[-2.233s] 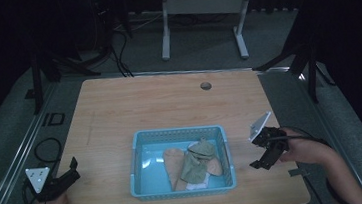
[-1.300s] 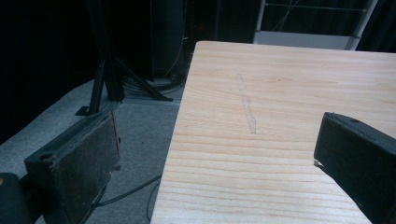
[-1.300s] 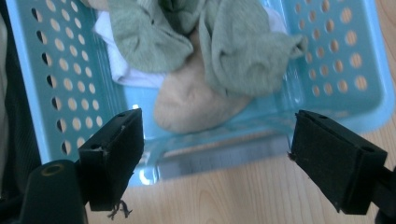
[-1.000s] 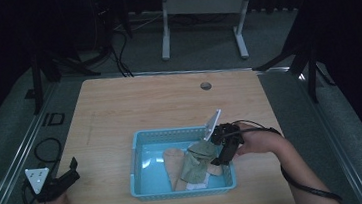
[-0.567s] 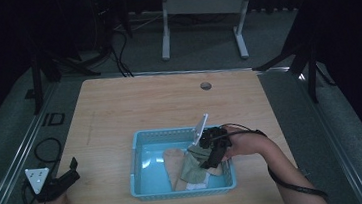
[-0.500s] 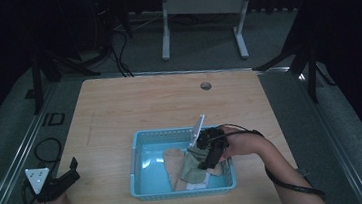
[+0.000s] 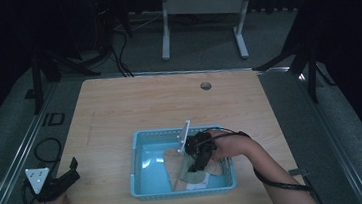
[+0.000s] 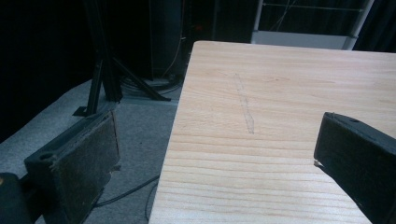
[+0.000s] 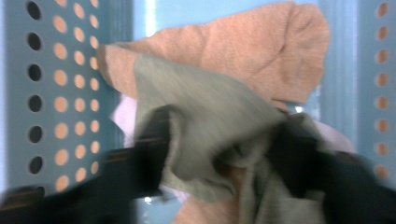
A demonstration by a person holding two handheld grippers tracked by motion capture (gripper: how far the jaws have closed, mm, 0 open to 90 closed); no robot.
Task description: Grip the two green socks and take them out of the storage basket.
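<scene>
A light blue perforated basket (image 7: 133,163) stands on the wooden table (image 7: 159,104), holding a peach cloth (image 7: 175,164), a grey-green cloth (image 9: 210,112) and a white piece (image 7: 197,184). My right gripper (image 7: 195,165) reaches down into the basket. In the right gripper view its black jaws stand either side of a bunched fold of the grey-green cloth, pinching it, with the peach cloth (image 9: 243,51) lying beyond; the picture is blurred. My left gripper (image 7: 73,170) rests at the table's front left edge, open, with bare wood between its jaws (image 8: 219,154).
A round cable hole (image 7: 205,86) sits near the table's far edge. Past the left edge lie grey floor and a black stand's legs (image 8: 107,79). The basket wall (image 9: 60,93) is close on the right gripper's left side. A white desk frame (image 7: 200,4) stands beyond the table.
My right gripper came from the table's right edge into the basket, lowered onto the cloths and pinched the grey-green one. The left gripper has stayed still.
</scene>
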